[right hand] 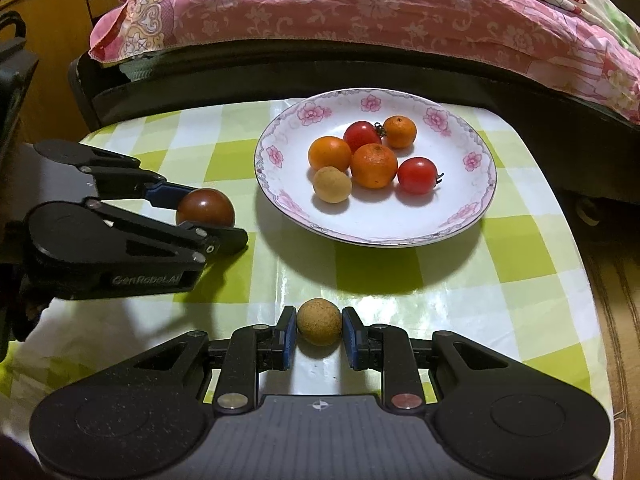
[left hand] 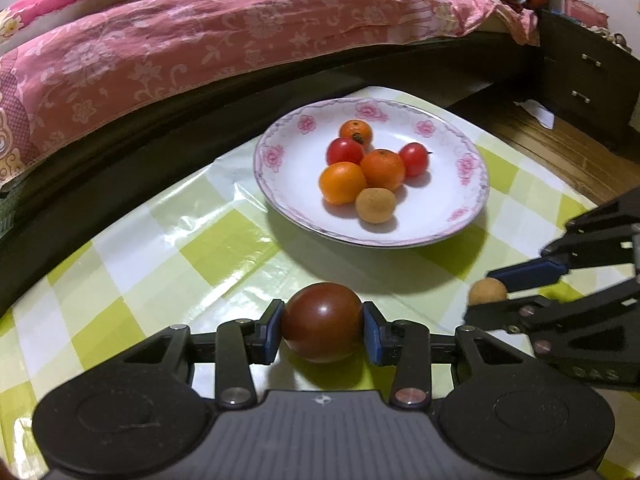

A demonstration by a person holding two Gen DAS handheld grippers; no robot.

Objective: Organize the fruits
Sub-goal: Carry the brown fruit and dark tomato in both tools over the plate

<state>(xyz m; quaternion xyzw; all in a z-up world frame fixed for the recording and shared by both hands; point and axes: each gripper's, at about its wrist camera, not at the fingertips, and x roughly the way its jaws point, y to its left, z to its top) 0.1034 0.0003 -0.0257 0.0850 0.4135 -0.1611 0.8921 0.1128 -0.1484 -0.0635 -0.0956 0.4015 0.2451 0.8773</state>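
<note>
My left gripper (left hand: pixel 323 322) is shut on a dark brown-red tomato (left hand: pixel 322 321), low over the checked tablecloth; it also shows in the right wrist view (right hand: pixel 205 206). My right gripper (right hand: pixel 319 330) is shut on a small tan longan (right hand: pixel 319 322), also seen at the right in the left wrist view (left hand: pixel 487 291). Ahead stands a white flowered plate (left hand: pixel 280 184) (right hand: pixel 476 184) holding several fruits: oranges (right hand: pixel 374 165), red tomatoes (right hand: pixel 417 175) and another longan (right hand: pixel 332 184).
The table with the green-and-white checked cloth (right hand: pixel 460 264) stands against a dark bed frame (left hand: pixel 140 160) with pink floral bedding (left hand: pixel 180 48). A dark drawer cabinet (left hand: pixel 584 80) stands at the far right. The table edge runs down the right side (right hand: pixel 588 280).
</note>
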